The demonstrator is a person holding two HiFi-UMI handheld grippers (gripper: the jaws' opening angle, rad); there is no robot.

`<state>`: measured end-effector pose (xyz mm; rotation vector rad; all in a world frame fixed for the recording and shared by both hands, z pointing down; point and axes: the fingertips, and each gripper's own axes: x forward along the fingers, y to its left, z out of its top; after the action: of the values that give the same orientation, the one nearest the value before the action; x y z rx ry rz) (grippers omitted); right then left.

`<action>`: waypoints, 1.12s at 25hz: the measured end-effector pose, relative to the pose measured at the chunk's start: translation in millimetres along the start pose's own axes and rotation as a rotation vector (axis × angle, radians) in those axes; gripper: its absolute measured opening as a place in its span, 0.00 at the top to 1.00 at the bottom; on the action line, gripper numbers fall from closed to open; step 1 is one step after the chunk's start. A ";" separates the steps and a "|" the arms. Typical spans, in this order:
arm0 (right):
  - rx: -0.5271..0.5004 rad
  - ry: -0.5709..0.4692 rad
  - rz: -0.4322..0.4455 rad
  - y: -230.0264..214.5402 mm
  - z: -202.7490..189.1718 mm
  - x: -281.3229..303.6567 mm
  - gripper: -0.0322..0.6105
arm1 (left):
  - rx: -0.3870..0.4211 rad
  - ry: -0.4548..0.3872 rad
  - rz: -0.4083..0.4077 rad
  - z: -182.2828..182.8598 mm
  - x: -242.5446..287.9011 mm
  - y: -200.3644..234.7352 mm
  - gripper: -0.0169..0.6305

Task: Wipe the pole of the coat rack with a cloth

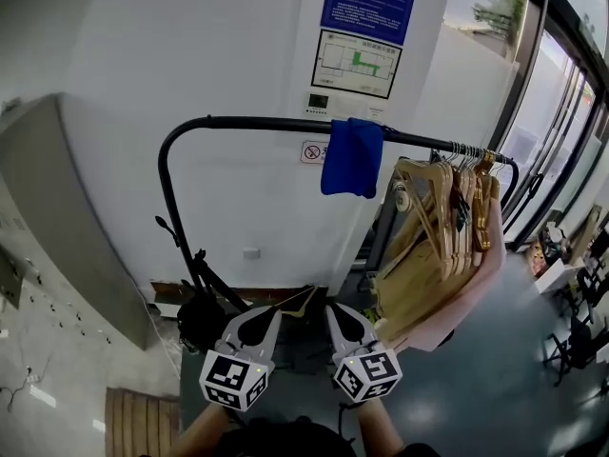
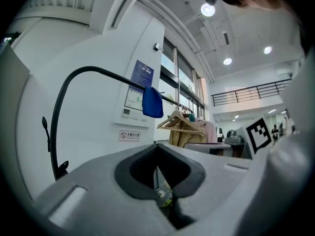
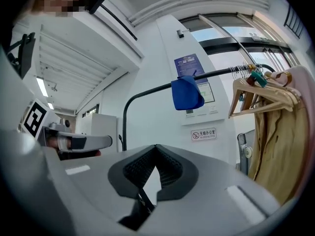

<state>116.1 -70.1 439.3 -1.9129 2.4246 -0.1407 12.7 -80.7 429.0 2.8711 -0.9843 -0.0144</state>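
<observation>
The coat rack's black pole [image 1: 257, 122] runs across the upper middle of the head view and bends down at its left end. A blue cloth [image 1: 352, 157] hangs draped over it, just left of the hangers. The cloth [image 2: 152, 103] shows far ahead in the left gripper view, and the cloth [image 3: 187, 93] hangs on the pole [image 3: 147, 91] in the right gripper view. My left gripper [image 1: 274, 310] and right gripper [image 1: 333, 309] sit low and side by side, well below the cloth. Both have their jaws closed together with nothing in them.
Wooden hangers with a beige coat [image 1: 433, 246] crowd the pole's right end. A black stand and bag [image 1: 200, 314] sit at the rack's left foot. A white wall with a blue notice [image 1: 369, 3] is behind it, a grey cabinet [image 1: 57, 217] stands left, and glass doors [image 1: 557, 131] are right.
</observation>
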 end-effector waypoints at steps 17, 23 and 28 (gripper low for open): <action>-0.216 -0.216 -0.059 -72.9 201.0 143.1 0.95 | 0.014 -0.037 0.008 30.5 52.7 28.7 0.97; -0.259 -0.327 -0.032 -82.6 259.4 158.0 0.95 | 0.024 -0.082 0.080 46.6 85.9 37.2 0.97; -0.261 -0.280 -0.026 -94.7 259.2 184.0 0.95 | 0.008 -0.097 0.103 45.3 113.7 32.6 0.97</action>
<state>189.5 -281.4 194.4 -1.9060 2.3221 0.4342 80.6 -180.3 390.2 2.8463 -1.1509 -0.1431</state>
